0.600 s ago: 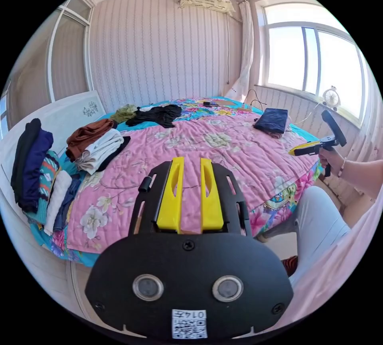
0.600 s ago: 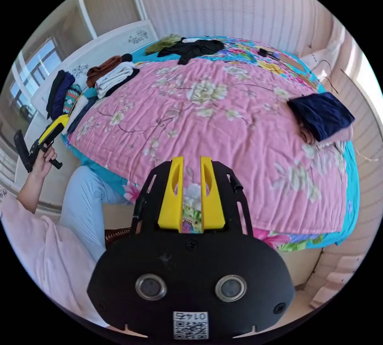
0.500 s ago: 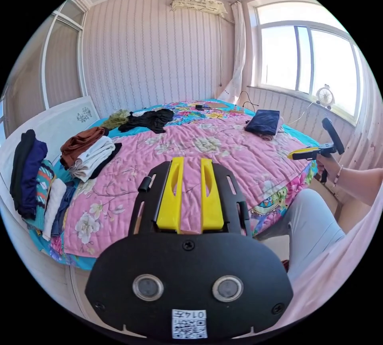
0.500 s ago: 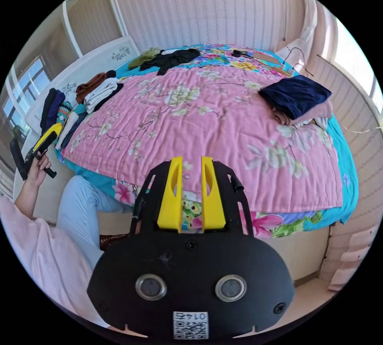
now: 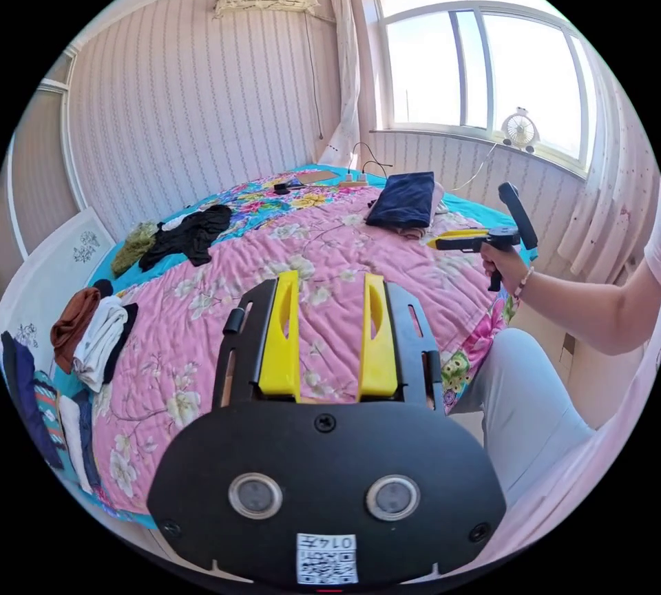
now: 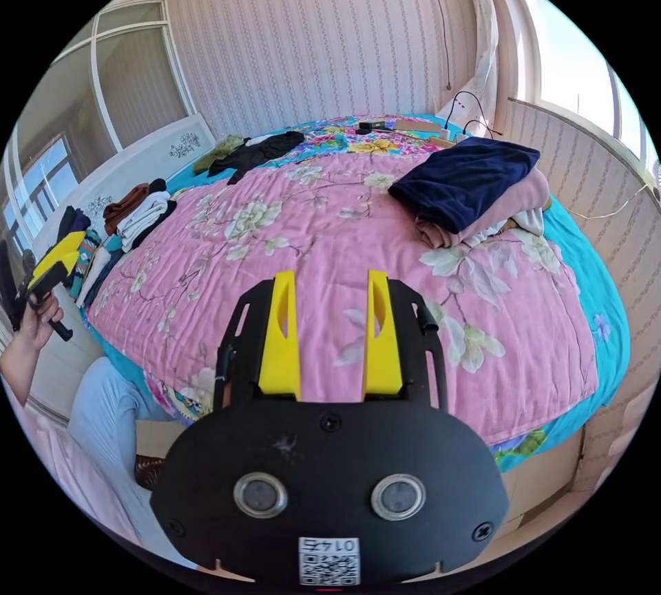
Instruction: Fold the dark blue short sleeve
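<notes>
I have my left gripper [image 5: 329, 333] and right gripper [image 6: 330, 333] both raised over the near edge of the pink floral quilt [image 6: 310, 237], each with its yellow jaws spread and nothing between them. The dark blue short sleeve [image 6: 465, 182] lies folded atop a small stack of clothes [image 6: 509, 213] by the quilt's window-side edge, well apart from both grippers.
</notes>
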A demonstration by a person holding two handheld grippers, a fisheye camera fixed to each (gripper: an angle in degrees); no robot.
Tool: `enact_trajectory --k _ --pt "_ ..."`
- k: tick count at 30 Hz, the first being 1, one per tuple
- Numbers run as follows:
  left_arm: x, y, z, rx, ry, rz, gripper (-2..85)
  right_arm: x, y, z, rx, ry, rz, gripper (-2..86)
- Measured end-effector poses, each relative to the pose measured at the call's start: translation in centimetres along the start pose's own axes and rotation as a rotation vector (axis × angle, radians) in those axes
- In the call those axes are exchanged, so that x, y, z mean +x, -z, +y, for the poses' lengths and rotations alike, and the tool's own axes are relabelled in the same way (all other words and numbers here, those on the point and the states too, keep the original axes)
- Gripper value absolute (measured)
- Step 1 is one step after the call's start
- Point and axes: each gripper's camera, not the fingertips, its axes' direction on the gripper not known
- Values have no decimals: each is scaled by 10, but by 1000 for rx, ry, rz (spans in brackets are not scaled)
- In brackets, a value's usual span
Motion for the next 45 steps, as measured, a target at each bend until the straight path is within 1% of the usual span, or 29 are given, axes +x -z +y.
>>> enact_trajectory --k 7,11,13,17,20,23,25,27,30,33,35,36,38,39,40,41,42,43,44,45 --pt "51 -164 -70 -56 -84 181 135 91 -18 7 105 -108 66 150" --pt "84 -270 -119 -93 -110 256 134 134 -36 14 102 -142 148 150" --pt "99 -315 -141 -106 -117 263 132 161 -51 19 91 -164 221 143" --pt "124 -409 -183 -147 -51 243 118 202 -80 46 64 -247 183 101" --pt "139 -460 -200 -174 4 262 114 218 -77 65 103 -282 156 76" --pt "159 -495 -205 -228 -62 255 102 209 -80 74 111 -215 254 72" --pt "163 -501 -205 -226 -54 275 71 211 -82 81 119 -191 283 71" --pt "167 -501 -206 -244 -61 267 34 220 -81 86 129 -196 259 70" --pt "164 -477 -209 -263 -44 271 9 247 -78 94 128 -251 151 64" --pt "150 -422 -210 -205 -43 347 -1 265 -67 98 112 -307 76 51" --pt "139 -359 -200 -125 -104 376 -4 258 -47 95 84 -305 52 37" --pt "136 -341 -196 -104 -119 388 -4 244 -23 96 117 -275 3 30" --pt "121 -262 -169 -26 -166 468 -6 216 15 103 124 -237 -25 24" --pt "118 -242 -160 -15 -171 497 -7 194 41 114 116 -192 -82 21" --pt "111 -204 -137 -3 -168 563 -7 170 63 131 100 -149 -145 19" --pt "108 -171 -110 -11 -164 612 -8 159 72 141 79 -133 -174 18" --pt "108 -157 -95 -24 -167 625 -8 138 82 163 17 -111 -223 18" --pt "111 -136 -63 -73 -174 618 -8 121 83 188 -76 -109 -252 18" --pt "116 -124 -30 -129 -158 569 -8 114 79 202 -136 -114 -261 19" --pt "119 -121 -14 -159 -149 541 -8 102 72 229 -260 -140 -290 20"
